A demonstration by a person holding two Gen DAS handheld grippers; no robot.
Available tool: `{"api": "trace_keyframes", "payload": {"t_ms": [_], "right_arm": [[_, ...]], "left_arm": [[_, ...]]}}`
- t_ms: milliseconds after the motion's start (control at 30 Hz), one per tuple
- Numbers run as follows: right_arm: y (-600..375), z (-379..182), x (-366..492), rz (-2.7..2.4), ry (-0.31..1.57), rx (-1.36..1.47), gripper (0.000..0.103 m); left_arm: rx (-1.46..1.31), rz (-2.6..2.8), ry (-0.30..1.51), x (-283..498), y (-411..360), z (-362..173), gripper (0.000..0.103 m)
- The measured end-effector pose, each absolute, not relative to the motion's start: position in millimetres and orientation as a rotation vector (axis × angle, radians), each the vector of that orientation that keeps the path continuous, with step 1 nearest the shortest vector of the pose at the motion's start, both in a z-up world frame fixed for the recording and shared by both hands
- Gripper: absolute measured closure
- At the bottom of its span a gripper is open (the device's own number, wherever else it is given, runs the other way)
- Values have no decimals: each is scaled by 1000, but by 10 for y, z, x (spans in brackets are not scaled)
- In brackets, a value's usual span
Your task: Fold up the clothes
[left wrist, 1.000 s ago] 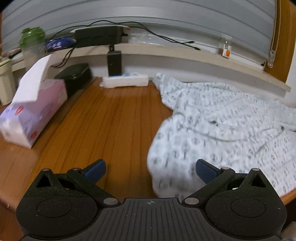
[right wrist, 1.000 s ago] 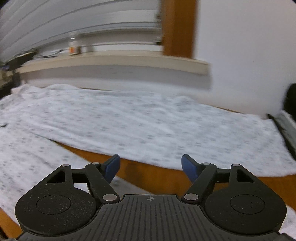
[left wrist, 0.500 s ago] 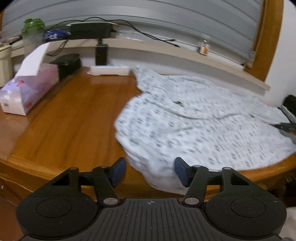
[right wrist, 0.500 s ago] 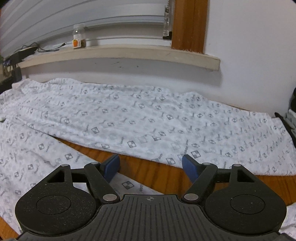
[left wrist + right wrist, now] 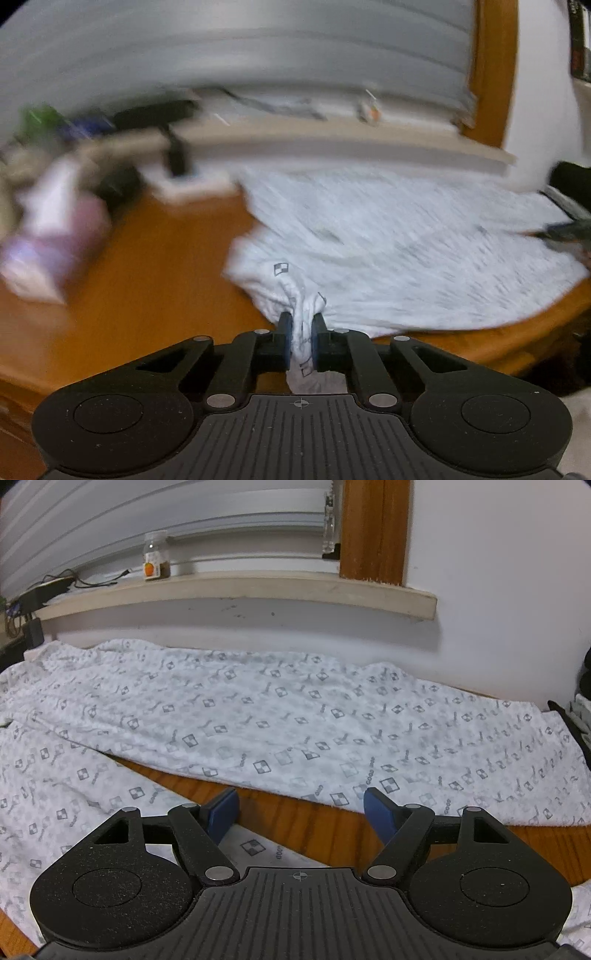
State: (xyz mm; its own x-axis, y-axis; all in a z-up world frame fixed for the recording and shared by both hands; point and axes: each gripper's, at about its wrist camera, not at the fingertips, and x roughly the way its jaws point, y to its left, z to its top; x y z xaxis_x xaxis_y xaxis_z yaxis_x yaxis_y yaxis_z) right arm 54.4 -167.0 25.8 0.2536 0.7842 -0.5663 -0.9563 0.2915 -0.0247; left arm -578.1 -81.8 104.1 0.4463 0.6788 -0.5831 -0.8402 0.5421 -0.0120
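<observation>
Wooden surface (image 5: pixel 317 821) carries our patterned garment (image 5: pixel 258 716) spread flat, unfolded. Our left gripper (image 5: pixel 302 332) is closing on its near-edge corner; right gripper (image 5: pixel 301 812) hovers wide, empty. Folding has barely begun.

Left hand-held gripper (image 5: pixel 302 326) closing on cloth; right hand-held gripper (image 5: pixel 301 803) agape.

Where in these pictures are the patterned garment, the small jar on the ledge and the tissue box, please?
patterned garment (image 5: pixel 295 709), right wrist view, middle of the spread cloth.
small jar (image 5: pixel 156 555), right wrist view, its labelled body.
tissue box (image 5: pixel 55 254), left wrist view, blurred pink side.
</observation>
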Motion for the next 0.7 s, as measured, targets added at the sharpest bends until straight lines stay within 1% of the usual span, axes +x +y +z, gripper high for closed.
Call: {"api": "trace_keyframes", "payload": {"t_ms": [100,200,267,300,333,400,500,533,567,600,633,667,700], "right_arm": [[-1664,258,548,1226,505,-401,29],[-1667,257,556,1225,509,-395,29],[-1672,258,556,1221,508,-392,29],[-1676,259,556,1220,506,-389,29],[-1679,260,556,1219,504,-387,29],[-1707,270,552,1223,489,-372,29],[-1821,305,568,1237,469,-342,29],[-1871,319,579,1239,466,-336,29],[-1921,332,589,1241,463,-330,31],[-1971,345,599,1243,461,-323,34],[-2021,358,609,1245,458,-317,41],[-2096,369,642,1243,466,-308,45],[-2185,378,687,1238,481,-298,47]], "left_arm": [[-291,992,627,-6003,-707,1179,91],[-279,1046,726,-6059,-611,1084,89],[-290,1065,736,-6085,-576,1034,89],[-297,1076,736,-6097,-558,1014,87],[-303,1083,731,-6098,-540,1002,78],[-306,1084,710,-6064,-510,1006,68],[-292,1052,696,-5879,-504,1030,68],[-287,1040,692,-5800,-502,1039,62],[-282,1023,685,-5706,-489,1046,53],[-278,997,676,-5586,-463,1046,50],[-276,969,668,-5455,-434,1043,45],[-272,939,662,-5313,-406,1034,45],[-267,904,660,-5155,-379,1015,44]]}}
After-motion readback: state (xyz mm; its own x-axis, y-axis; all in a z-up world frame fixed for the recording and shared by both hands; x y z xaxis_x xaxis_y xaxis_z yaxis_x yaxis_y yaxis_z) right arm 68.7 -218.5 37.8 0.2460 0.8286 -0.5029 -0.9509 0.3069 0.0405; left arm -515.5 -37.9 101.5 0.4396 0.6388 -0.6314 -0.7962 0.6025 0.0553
